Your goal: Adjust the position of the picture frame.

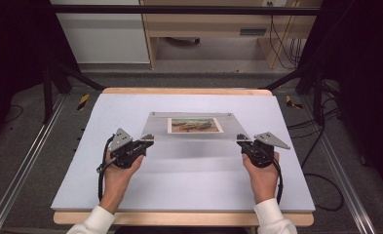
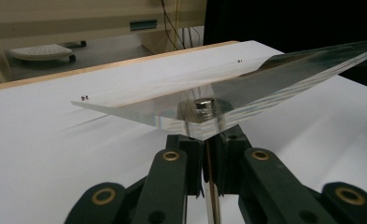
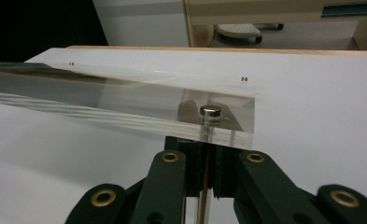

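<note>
— What is happening at the table (image 1: 82,190)?

— A person is holding a clear acrylic frame (image 1: 194,127) just above the white worktop, one gripper at each near corner. The frame is lying flat, closer to the far edge than the near one, roughly midway between the side edges, with a small landscape picture (image 1: 195,125) at its centre.

— How are the grippers standing?

— The left gripper (image 1: 146,140) is pinching the frame's near-left corner, its jaws drawn almost together on the thin plate. The right gripper (image 1: 241,140) is doing likewise at the near-right corner. In each gripper view a small silver stud (image 2: 203,104) is sitting at the pinched corner, right above the jaws.

— And the hands?

— The left hand (image 1: 121,163) and right hand (image 1: 262,165) are coming in from the near edge, white sleeves showing.
</note>
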Available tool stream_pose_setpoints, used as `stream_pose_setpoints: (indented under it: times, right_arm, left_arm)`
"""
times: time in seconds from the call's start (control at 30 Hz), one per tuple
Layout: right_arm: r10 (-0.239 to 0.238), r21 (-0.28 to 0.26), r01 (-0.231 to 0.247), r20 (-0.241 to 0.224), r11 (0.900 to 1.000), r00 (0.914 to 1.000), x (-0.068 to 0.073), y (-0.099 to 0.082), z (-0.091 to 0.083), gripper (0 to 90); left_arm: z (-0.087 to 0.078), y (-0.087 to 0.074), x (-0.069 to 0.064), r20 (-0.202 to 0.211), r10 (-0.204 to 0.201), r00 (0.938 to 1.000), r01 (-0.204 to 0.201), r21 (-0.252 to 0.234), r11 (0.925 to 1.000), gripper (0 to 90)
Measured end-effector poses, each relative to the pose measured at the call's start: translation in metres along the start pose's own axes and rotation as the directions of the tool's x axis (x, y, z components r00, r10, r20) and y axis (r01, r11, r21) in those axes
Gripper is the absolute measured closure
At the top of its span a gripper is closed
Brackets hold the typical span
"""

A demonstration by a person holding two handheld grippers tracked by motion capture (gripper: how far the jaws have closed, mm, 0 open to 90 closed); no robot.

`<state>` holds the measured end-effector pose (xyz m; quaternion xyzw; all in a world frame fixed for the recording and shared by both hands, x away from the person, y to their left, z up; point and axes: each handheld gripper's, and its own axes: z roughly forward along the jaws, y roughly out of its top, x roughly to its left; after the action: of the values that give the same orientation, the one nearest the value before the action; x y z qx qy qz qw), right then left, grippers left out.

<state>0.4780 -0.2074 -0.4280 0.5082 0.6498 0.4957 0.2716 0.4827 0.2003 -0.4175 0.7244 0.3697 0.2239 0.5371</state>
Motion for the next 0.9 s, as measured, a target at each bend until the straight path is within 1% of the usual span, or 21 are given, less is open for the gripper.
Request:
stream_pose_setpoints:
  times: [0.27,0.33,0.7,0.9]
  right_arm:
    - [0.021,-0.003,-0.020,0.023,0.9998,0.9995,-0.004,-0.006,-0.010,84.6]
    - [0.026,-0.008,-0.026,0.026,0.9996,0.9993,-0.004,-0.007,-0.011,84.6]
    - [0.025,-0.013,-0.025,0.033,0.9996,0.9991,-0.002,-0.010,-0.015,84.6]
    - [0.026,-0.007,-0.026,0.031,0.9996,0.9992,-0.001,-0.012,-0.013,84.5]
  left_arm:
    - [0.006,0.000,-0.003,0.024,0.012,0.9996,-0.012,-0.001,0.9999,82.2]
    - [0.006,0.000,-0.004,0.026,0.012,0.9996,-0.012,-0.003,0.9999,82.1]
    - [0.004,0.000,-0.005,0.030,0.018,0.9994,-0.018,-0.006,0.9998,82.2]
    - [0.005,-0.003,-0.003,0.026,0.014,0.9996,-0.014,-0.002,0.9999,82.2]
